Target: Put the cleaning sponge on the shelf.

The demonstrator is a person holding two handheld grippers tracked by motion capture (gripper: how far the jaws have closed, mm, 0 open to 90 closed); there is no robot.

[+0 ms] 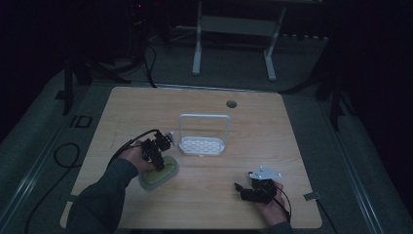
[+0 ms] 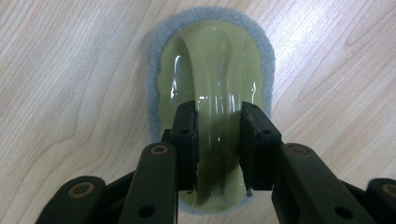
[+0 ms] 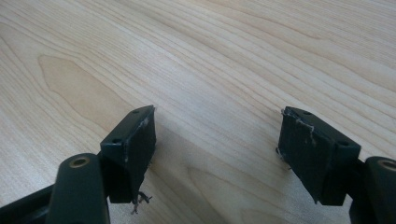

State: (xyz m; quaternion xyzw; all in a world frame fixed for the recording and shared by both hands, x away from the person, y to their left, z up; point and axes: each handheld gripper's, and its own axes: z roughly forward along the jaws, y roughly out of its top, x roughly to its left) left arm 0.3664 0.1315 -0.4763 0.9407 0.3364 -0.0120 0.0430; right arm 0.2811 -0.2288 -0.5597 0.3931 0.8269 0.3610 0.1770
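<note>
Dim floor surrounds a pale wooden table (image 1: 253, 122); no readable writing shows on anything. On its near left lies a green scrubber (image 2: 212, 79) with a grey foam rim, close to a white rack (image 1: 202, 136). Pointing down from a sleeved forearm, the left gripper (image 2: 218, 144) has its jaws on either side of the scrubber's raised handle, pads against it. Near right, the right gripper (image 3: 217, 149) rests low over bare wood, jaws wide apart, holding nothing.

Olive-green scrub pad (image 2: 212, 79) w/ raised glossy handle & grey sponge rim, lying flat on table, front-left.
</note>
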